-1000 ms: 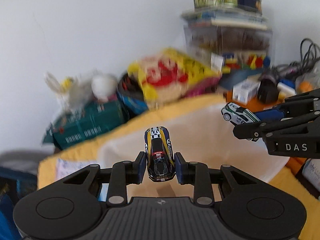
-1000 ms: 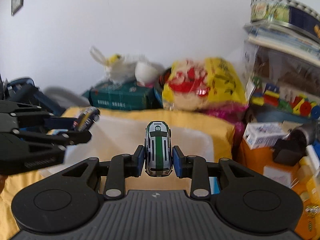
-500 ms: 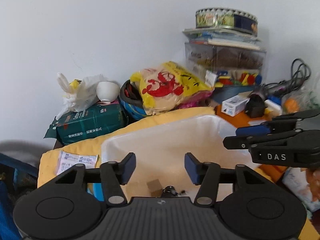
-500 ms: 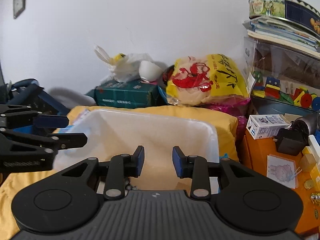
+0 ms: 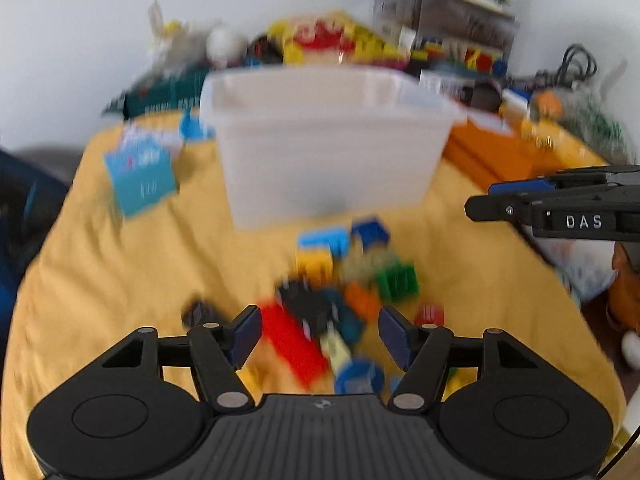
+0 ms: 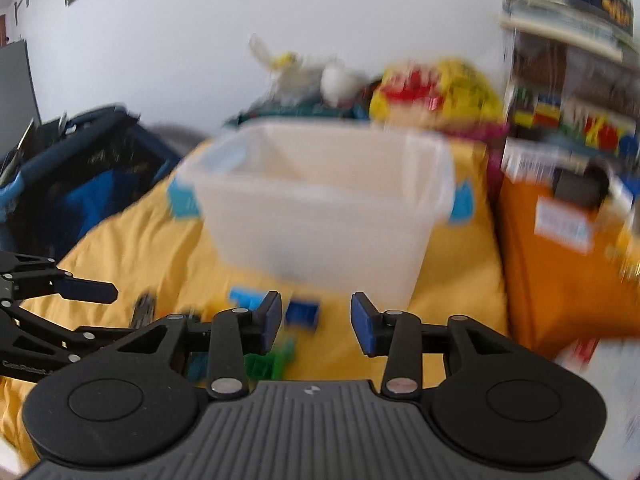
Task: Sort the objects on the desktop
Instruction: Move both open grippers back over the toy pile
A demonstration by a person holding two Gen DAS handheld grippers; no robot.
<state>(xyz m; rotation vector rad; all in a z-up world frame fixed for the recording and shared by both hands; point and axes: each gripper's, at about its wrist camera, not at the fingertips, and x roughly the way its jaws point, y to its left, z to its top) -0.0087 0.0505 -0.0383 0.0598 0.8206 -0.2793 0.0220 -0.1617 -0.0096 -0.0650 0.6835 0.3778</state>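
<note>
The left gripper (image 5: 319, 337) had its fingers spread wide and empty above a heap of toy bricks (image 5: 340, 280) on the yellow cloth (image 5: 120, 280). The right gripper (image 6: 316, 320), lettered "DAS" in the left view, also stood wide and empty. Beyond the bricks sat a translucent plastic bin (image 5: 324, 152) mid-surface; blurred clutter lined the white wall (image 5: 100, 20).
</note>
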